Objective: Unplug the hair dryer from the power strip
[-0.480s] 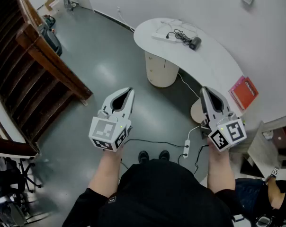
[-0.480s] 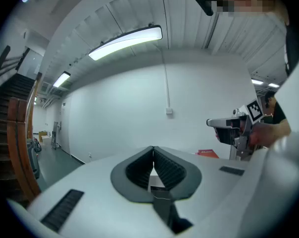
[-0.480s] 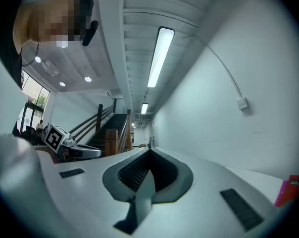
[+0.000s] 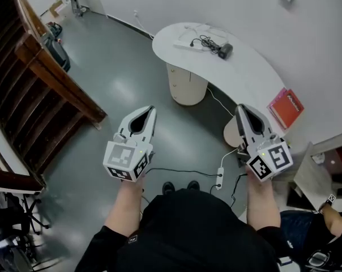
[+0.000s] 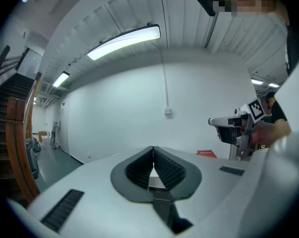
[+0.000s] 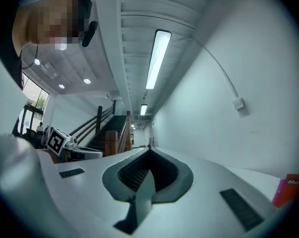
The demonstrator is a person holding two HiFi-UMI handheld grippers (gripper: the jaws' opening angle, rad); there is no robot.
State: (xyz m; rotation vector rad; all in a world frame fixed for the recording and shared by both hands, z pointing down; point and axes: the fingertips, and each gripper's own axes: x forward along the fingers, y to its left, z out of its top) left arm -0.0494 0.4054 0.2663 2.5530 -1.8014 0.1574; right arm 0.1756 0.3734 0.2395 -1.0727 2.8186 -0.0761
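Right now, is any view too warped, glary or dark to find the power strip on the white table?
Head view: evenly lit and sharp; the power strip and dark hair dryer on the white table show small. Left gripper view: fisheye-bent, ceiling lamp blown out, strip unseen. Right gripper view: equally bent, staircase dim.

Hair dryer and strip, both parked up on the table

The hair dryer (image 4: 225, 51) is a small dark thing lying on its side on the curved white table (image 4: 244, 75), over toward the wall end. Its black cord (image 4: 208, 40) sits in a loose tangle right beside it and trails off to the white power strip (image 4: 188, 45), which lies flat just past the tangle. From here it's too small to tell whether the plug is actually seated in the strip.
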